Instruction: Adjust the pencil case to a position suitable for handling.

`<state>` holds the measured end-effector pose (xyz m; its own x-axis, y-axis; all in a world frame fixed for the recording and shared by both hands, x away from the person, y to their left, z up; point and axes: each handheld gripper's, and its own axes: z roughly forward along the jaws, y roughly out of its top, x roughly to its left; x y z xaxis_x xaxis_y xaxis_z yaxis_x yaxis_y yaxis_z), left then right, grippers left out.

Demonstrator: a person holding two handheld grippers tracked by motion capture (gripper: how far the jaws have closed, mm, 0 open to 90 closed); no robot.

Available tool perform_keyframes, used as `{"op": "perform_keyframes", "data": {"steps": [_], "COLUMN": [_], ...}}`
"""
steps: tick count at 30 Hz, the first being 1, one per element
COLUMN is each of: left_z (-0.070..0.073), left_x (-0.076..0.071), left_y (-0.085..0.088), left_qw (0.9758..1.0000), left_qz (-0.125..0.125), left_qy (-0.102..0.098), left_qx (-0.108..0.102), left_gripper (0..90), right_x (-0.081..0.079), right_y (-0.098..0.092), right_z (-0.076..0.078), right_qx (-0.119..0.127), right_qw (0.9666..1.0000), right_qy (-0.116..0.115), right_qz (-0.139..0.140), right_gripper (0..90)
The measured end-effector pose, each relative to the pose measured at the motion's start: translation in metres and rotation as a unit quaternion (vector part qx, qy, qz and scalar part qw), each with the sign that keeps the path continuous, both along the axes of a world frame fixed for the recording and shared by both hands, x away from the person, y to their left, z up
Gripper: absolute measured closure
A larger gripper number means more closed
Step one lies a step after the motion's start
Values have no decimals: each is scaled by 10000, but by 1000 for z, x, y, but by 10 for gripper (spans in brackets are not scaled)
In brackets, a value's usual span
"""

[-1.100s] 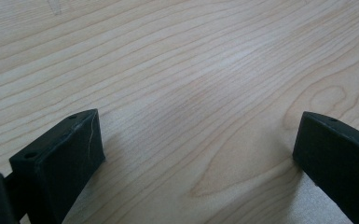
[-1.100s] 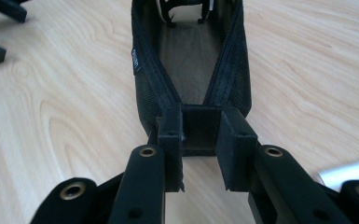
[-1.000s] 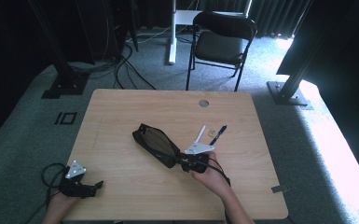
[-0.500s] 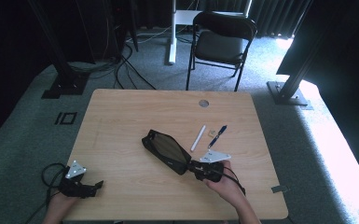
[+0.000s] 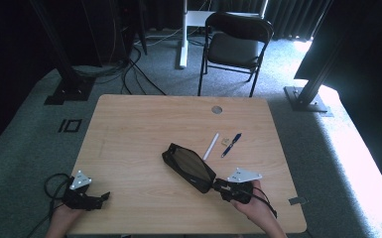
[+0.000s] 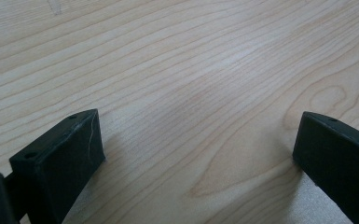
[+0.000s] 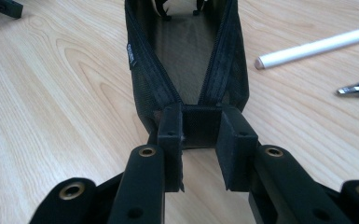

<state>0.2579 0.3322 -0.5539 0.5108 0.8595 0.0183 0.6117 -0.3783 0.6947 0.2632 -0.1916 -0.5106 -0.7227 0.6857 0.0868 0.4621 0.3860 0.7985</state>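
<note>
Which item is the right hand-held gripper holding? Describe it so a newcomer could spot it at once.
On the wooden table, look at the near right part, where the right hand-held gripper is clamped on one end of a black zip pouch. It lies open, and it is far bigger and darker than the white pen and blue pen beyond it.

Left of the black pouch point(image 5: 188, 167) the table point(image 5: 129, 139) lies bare, open passage. Just right of the pouch, a white stick point(image 5: 211, 146), a blue pen point(image 5: 231, 144) and perhaps a small eraser point(image 5: 225, 142) stand in the way.
</note>
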Motion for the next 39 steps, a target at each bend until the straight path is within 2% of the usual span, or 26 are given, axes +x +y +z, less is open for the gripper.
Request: {"op": "perform_keyframes", "data": {"steps": [17,32,34,35,39], "left_z": [0,0,0,0,0], "left_x": [0,0,0,0,0], "left_y": [0,0,0,0,0], "left_qw": [10000,10000,10000,10000,10000], "left_qz": [-3,-3,-3,-3,-2], "left_qy": [-2,0,-1,-1,-2], "left_qx": [1,3,2,2,3], "left_gripper": [19,19,19,20,19], "right_x": [-28,-41,-42,-42,-42], "right_y": [-31,-52,-54,-54,-57], "right_z": [-1,0,0,0,1], "right_qx": [-182,-249,-234,-245,-110], "right_qw": [9997,9994,9993,9993,9996], "right_qy": [134,93,140,167,124], "right_qz": [-100,-224,-253,-228,-239], "right_gripper": [726,725,703,662,606]}}
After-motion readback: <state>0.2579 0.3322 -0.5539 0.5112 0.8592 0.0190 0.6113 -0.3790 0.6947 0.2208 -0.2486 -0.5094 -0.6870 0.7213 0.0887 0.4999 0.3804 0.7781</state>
